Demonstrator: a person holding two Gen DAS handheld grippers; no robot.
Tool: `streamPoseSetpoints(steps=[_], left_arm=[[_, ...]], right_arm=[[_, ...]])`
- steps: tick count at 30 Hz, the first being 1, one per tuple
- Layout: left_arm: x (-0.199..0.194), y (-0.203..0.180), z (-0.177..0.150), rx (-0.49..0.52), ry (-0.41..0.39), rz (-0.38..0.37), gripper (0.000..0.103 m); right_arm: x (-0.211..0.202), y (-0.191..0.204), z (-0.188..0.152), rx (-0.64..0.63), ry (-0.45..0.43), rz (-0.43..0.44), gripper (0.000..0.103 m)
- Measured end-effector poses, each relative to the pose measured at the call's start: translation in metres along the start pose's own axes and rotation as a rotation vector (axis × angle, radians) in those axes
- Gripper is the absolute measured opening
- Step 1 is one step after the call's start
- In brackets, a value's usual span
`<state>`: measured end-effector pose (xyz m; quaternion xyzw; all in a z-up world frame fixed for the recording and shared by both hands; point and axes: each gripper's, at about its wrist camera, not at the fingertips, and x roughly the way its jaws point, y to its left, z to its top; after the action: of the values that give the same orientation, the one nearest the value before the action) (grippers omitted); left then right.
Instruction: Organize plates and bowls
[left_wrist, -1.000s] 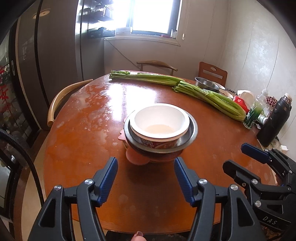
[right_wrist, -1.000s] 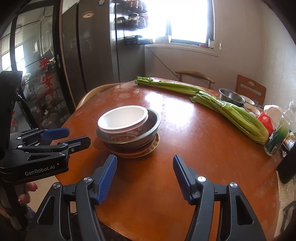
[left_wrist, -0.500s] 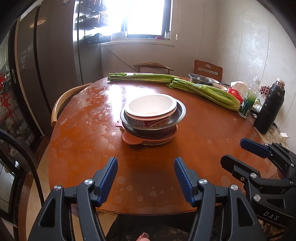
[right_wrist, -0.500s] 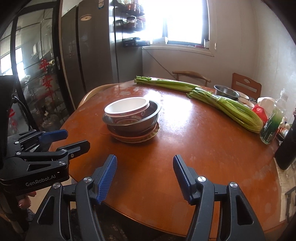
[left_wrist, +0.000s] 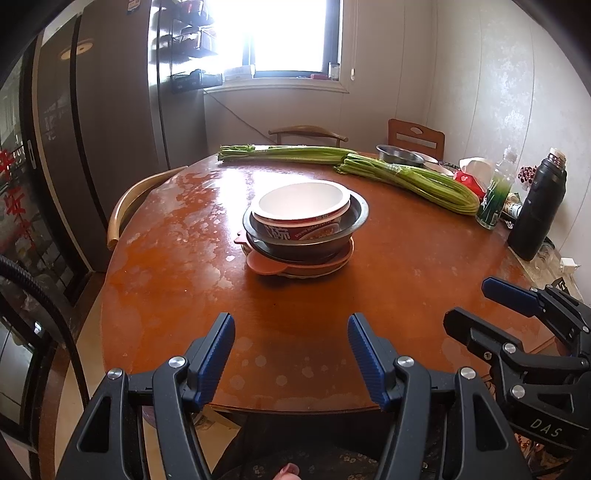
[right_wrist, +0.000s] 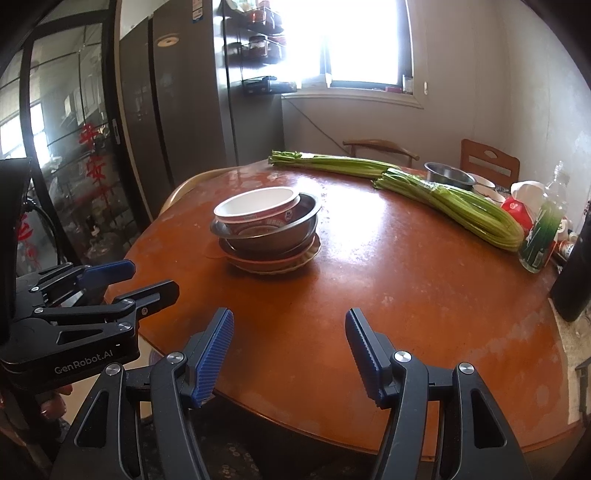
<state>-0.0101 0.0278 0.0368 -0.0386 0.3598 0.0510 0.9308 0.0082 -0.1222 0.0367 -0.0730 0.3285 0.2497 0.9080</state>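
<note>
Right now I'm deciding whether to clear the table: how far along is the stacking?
Done: the paper bowl sits in the steel bowl, on stacked plates. In hand: nothing; the left gripper and right gripper are open and empty. Left: another steel bowl and dishes beside it remain at the far edge.

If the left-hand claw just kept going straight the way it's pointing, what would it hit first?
Most likely the bare round orange-brown wooden table, short of the stack. The open left gripper tilts downward; the white paper bowl stack lies farther along, though depth is hard to judge.
</note>
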Motion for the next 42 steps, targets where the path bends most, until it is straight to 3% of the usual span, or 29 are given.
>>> streamPoseSetpoints(steps=[42], left_arm=[[0.010,0.000,-0.016,-0.003,0.027,0.025,0.064]], right_arm=[[0.010,-0.023,-0.024,0.064,0.049,-0.047,0.065]])
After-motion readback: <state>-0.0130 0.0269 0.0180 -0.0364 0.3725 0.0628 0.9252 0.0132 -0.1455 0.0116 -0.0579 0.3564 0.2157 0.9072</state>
